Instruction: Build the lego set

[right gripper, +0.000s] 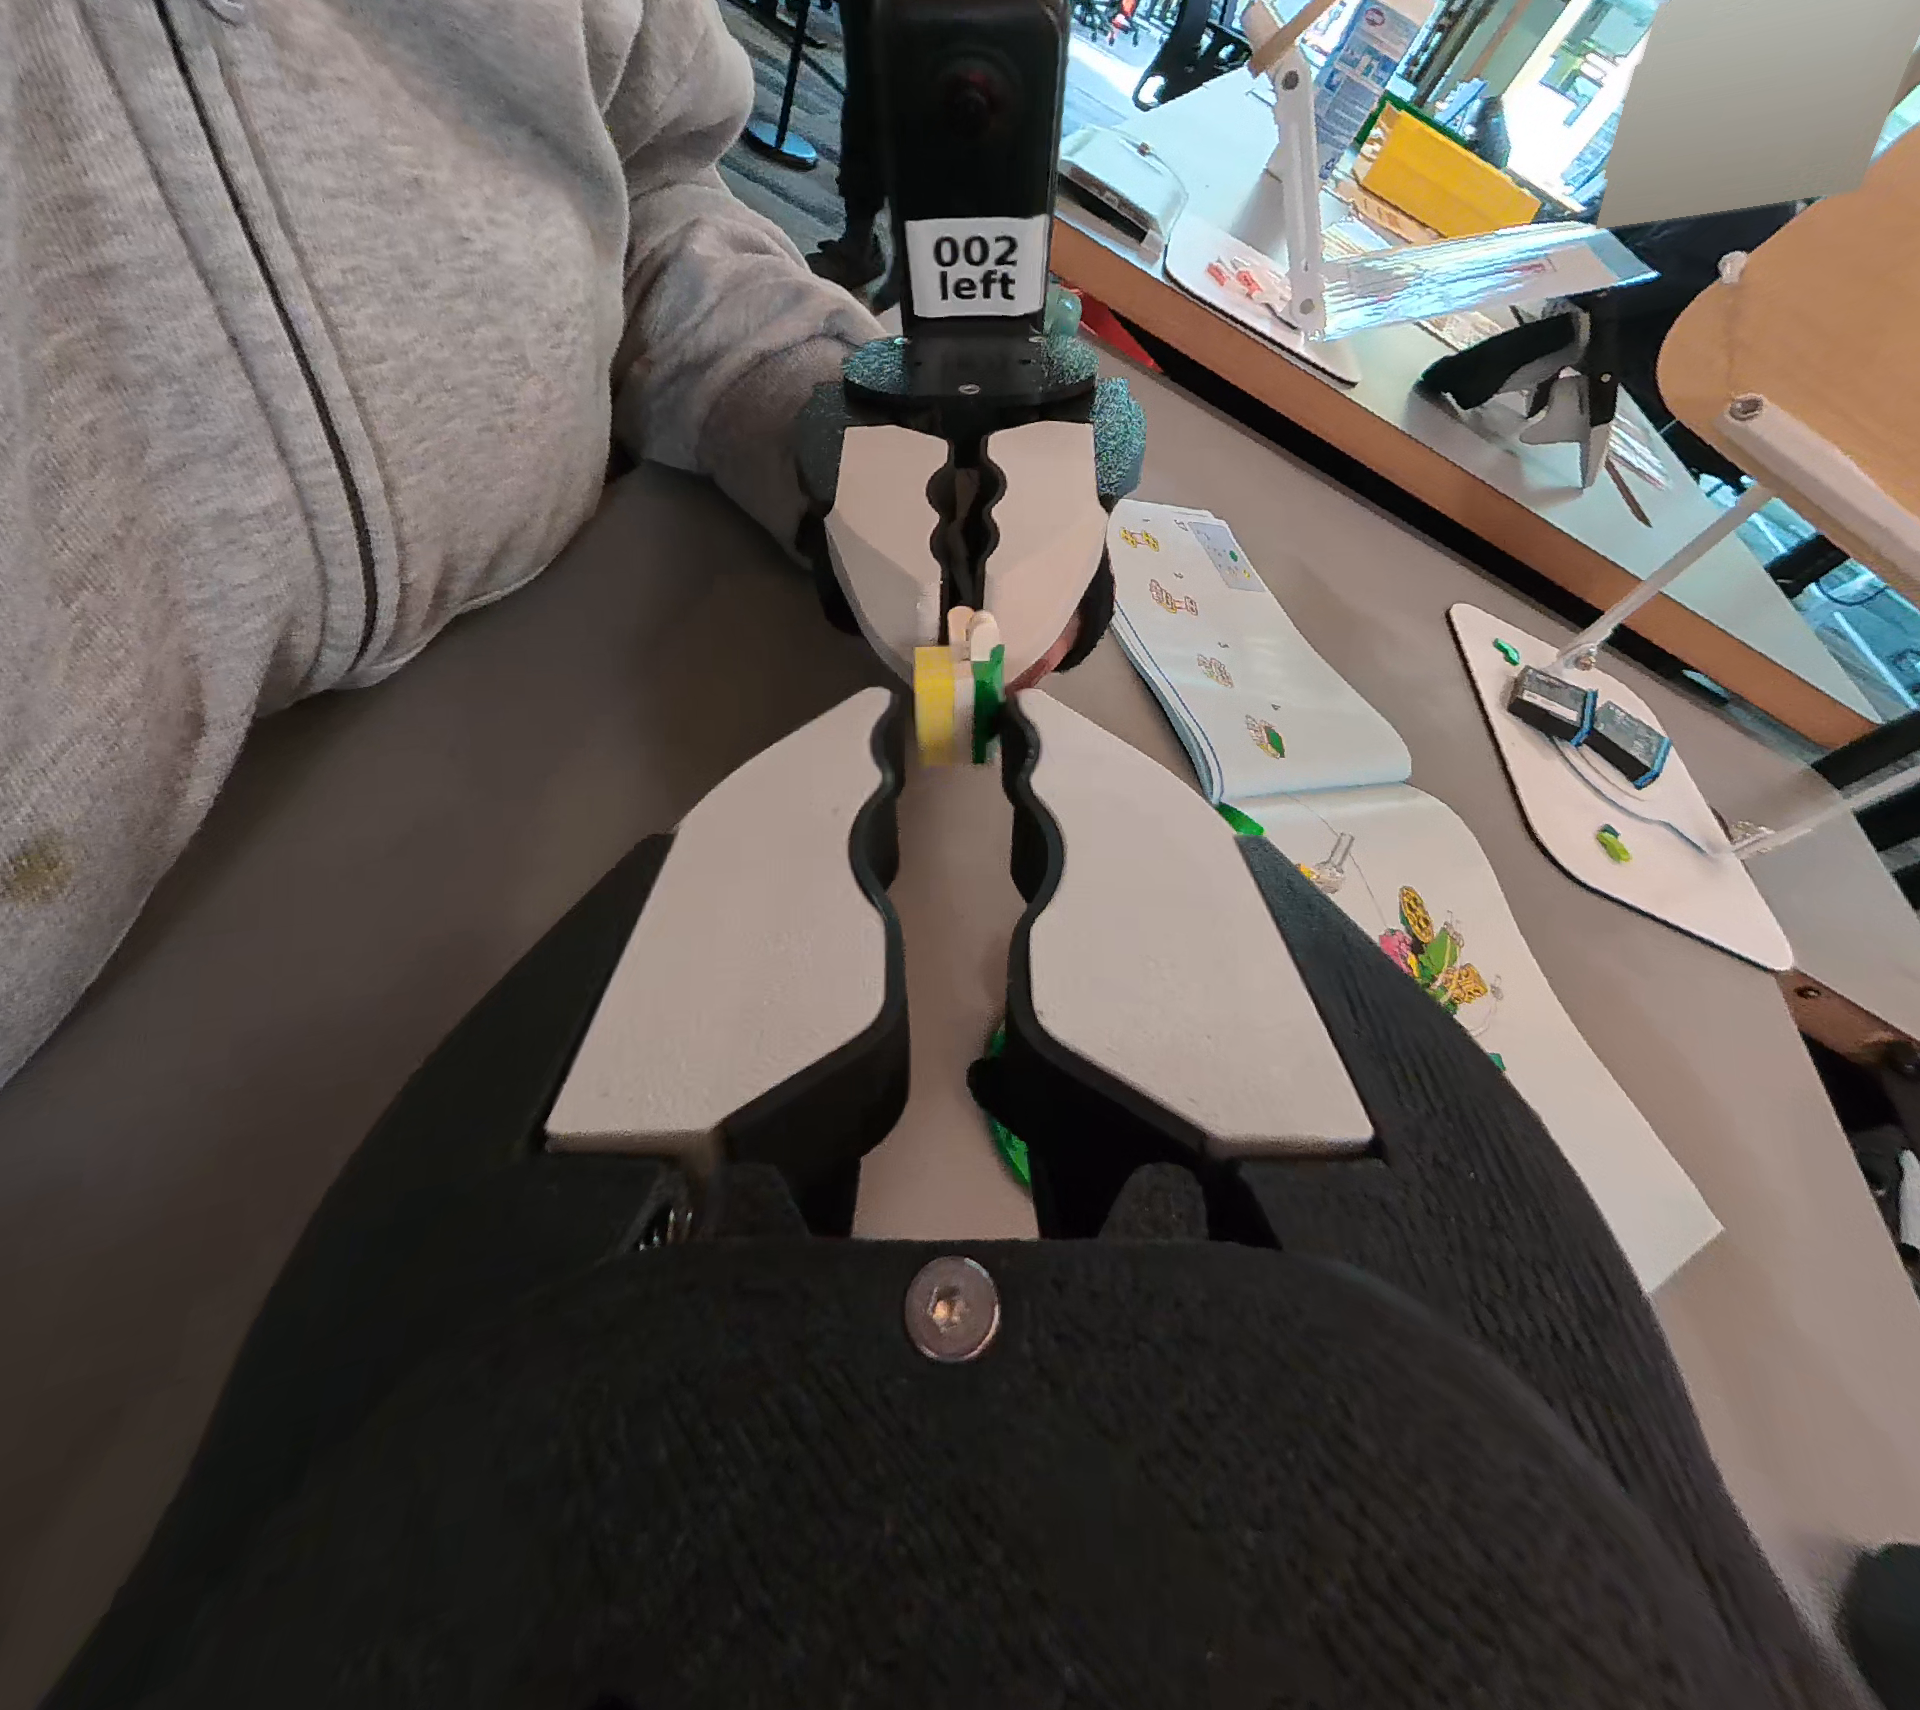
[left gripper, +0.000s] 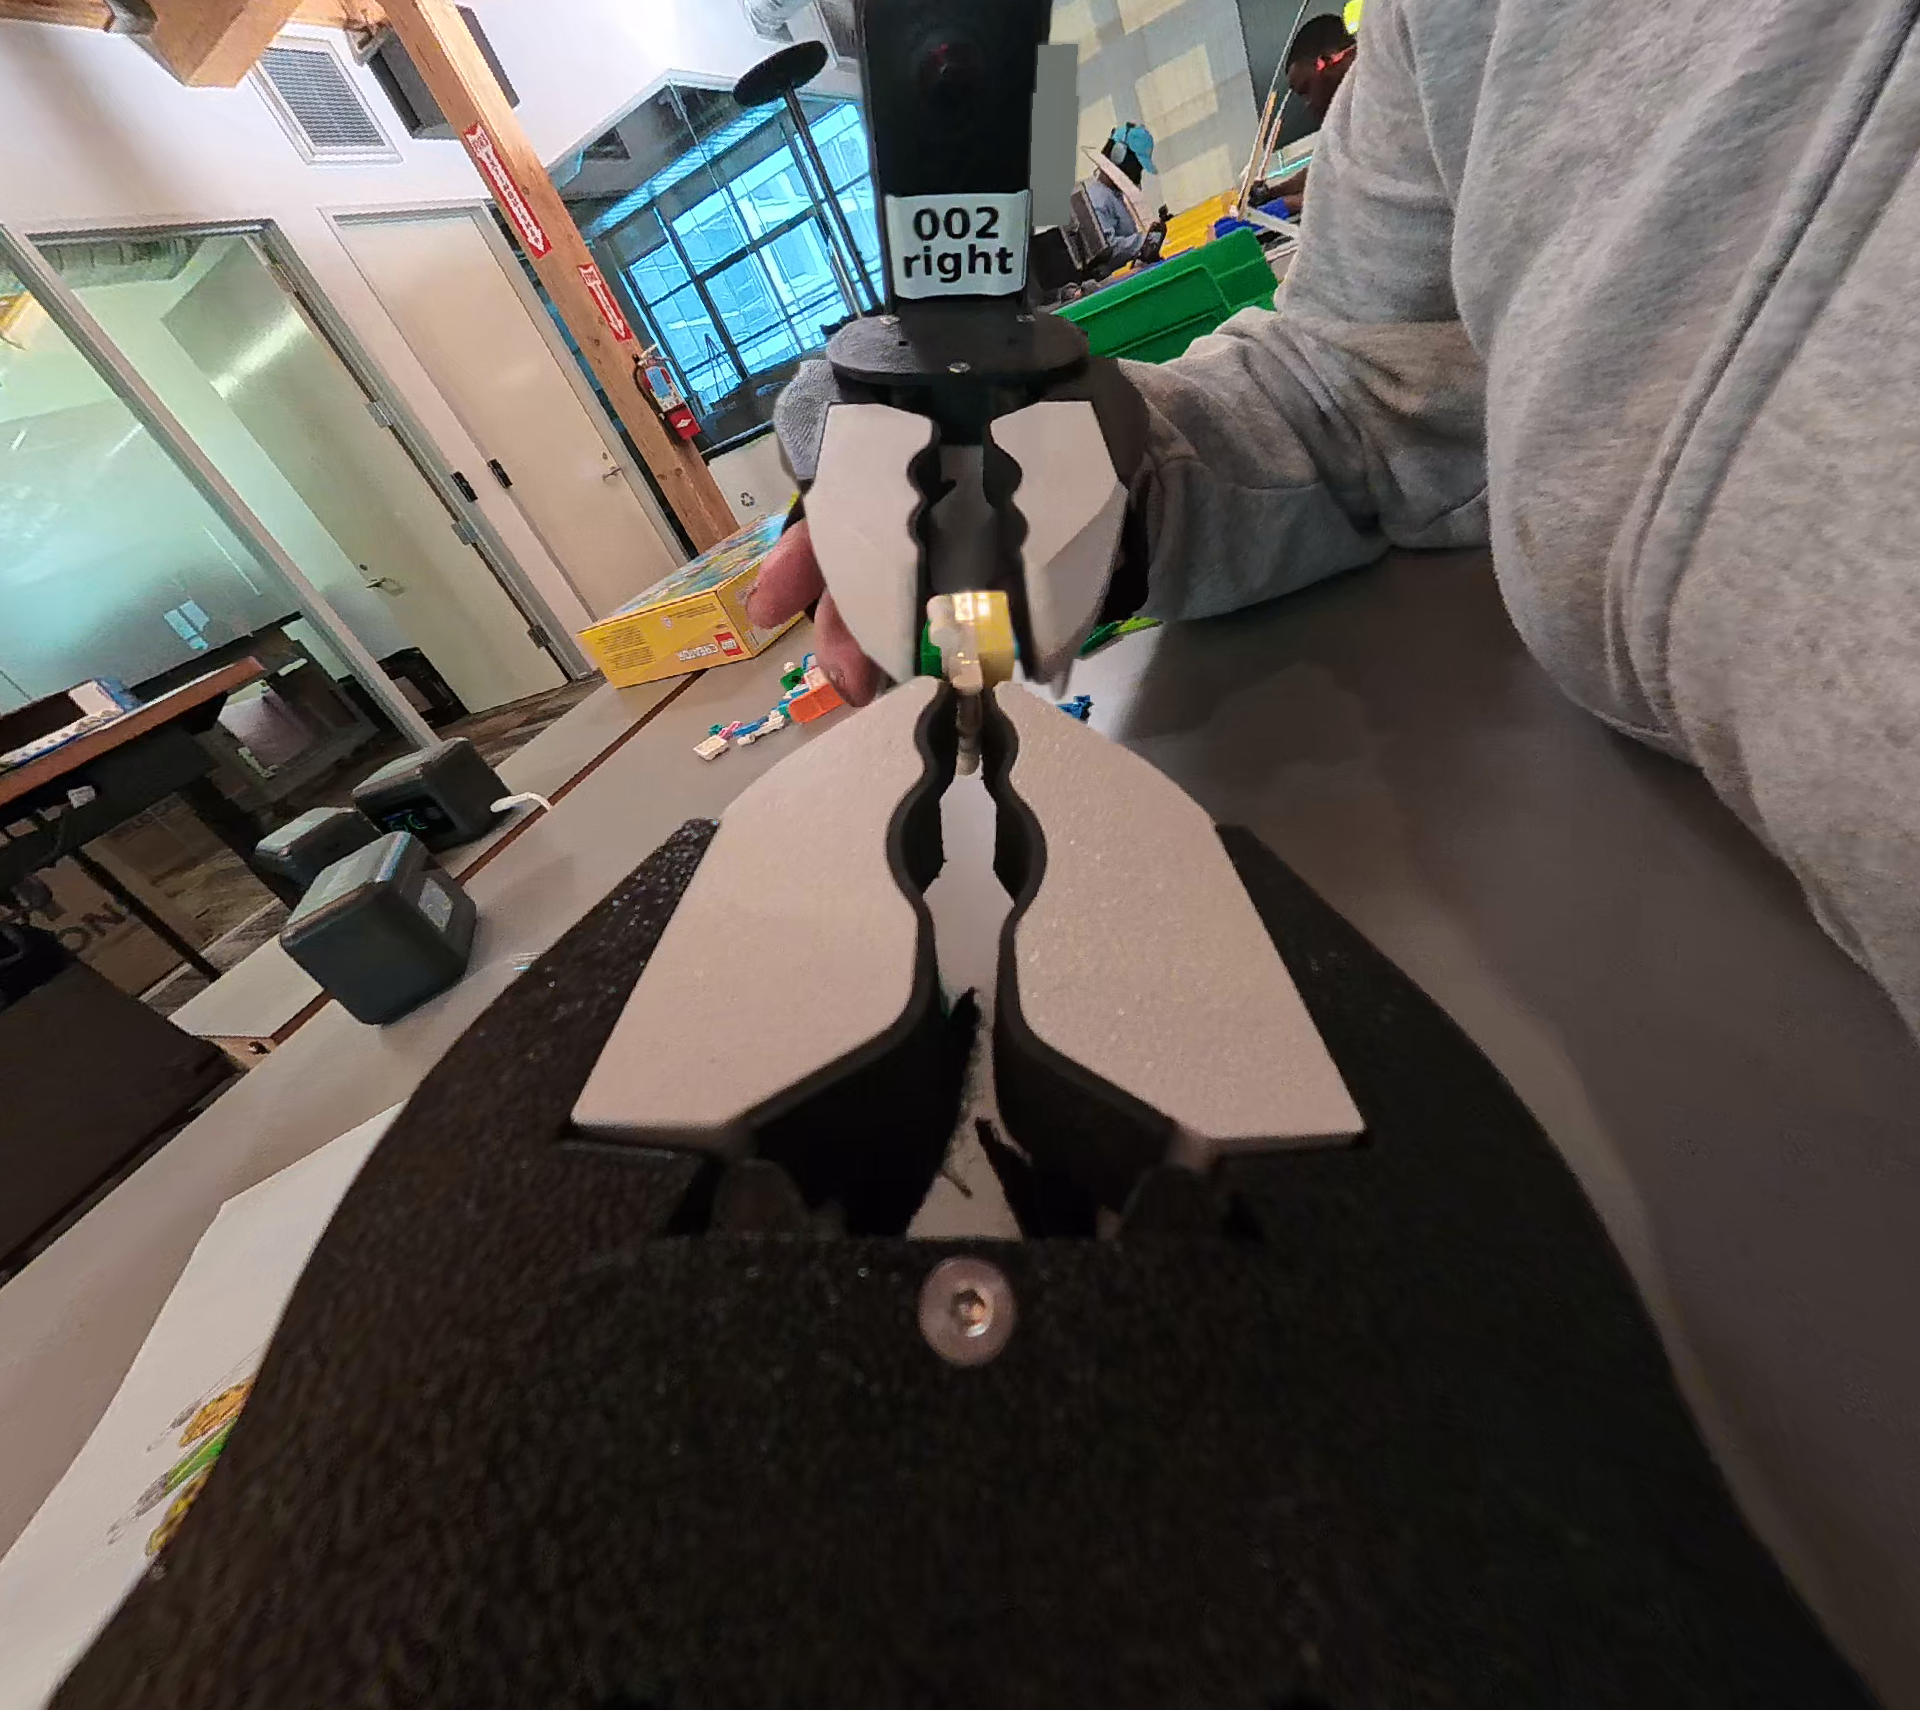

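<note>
Both grippers meet tip to tip above the grey table (left gripper: 1351,829). My left gripper (left gripper: 964,710) is shut on a small white lego piece (left gripper: 968,730). My right gripper (right gripper: 954,710) is shut on a small assembly of yellow, white and green bricks (right gripper: 948,704). In the left wrist view the right gripper (left gripper: 971,668) faces me with that assembly (left gripper: 977,626) at its tips. In the right wrist view the left gripper (right gripper: 966,637) faces me with the white piece (right gripper: 966,626) touching the assembly's end.
A yellow lego box (left gripper: 675,632) and loose coloured bricks (left gripper: 769,715) lie farther along the table. An open instruction booklet (right gripper: 1247,673) lies to the right. A white board with black blocks (right gripper: 1600,787) sits beyond it. The person's grey sweatshirt (right gripper: 312,258) is close. Left and right tips are no more than a few centimetres apart.
</note>
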`<state>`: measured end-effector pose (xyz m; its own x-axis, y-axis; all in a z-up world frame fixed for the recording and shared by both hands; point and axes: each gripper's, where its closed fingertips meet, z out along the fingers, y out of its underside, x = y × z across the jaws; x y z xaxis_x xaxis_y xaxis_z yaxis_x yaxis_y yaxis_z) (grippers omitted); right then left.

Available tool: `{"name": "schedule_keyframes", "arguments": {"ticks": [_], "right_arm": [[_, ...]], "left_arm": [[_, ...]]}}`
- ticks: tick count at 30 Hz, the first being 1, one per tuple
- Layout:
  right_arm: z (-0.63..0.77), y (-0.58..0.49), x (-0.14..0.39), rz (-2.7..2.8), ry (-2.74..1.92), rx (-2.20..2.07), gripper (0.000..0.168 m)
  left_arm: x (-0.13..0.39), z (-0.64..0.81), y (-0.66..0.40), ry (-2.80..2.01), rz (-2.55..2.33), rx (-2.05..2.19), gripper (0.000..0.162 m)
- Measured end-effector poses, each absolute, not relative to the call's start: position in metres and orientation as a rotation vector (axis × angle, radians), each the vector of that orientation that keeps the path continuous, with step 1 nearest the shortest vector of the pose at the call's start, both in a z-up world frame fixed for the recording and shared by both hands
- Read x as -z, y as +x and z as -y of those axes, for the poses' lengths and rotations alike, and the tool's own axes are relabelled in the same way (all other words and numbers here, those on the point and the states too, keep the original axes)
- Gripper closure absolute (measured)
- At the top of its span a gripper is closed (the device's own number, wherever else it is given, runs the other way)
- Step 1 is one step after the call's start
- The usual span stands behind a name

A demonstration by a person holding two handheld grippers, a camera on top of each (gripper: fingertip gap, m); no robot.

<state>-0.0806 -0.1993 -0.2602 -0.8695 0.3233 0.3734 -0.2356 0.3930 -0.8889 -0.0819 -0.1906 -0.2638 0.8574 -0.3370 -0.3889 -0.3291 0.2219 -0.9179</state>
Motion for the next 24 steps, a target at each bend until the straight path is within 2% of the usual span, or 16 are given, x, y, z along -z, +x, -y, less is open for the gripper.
{"name": "schedule_keyframes", "arguments": {"ticks": [13,18,21,24], "right_arm": [[0.196,-0.083,0.260,2.153,-0.069,-1.439,0.155],[0.187,-0.087,0.257,2.141,-0.083,-1.401,0.155],[0.163,-0.100,0.260,2.155,-0.133,-1.236,0.155],[0.122,-0.121,0.283,2.213,-0.216,-0.870,0.155]], "left_arm": [[0.266,0.188,-0.085,-1.381,-0.546,0.013,0.158],[0.265,0.186,-0.098,-1.426,-0.423,0.052,0.145],[0.264,0.186,-0.107,-1.434,-0.377,0.022,0.143],[0.267,0.184,-0.111,-1.457,-0.378,-0.044,0.144]]}}
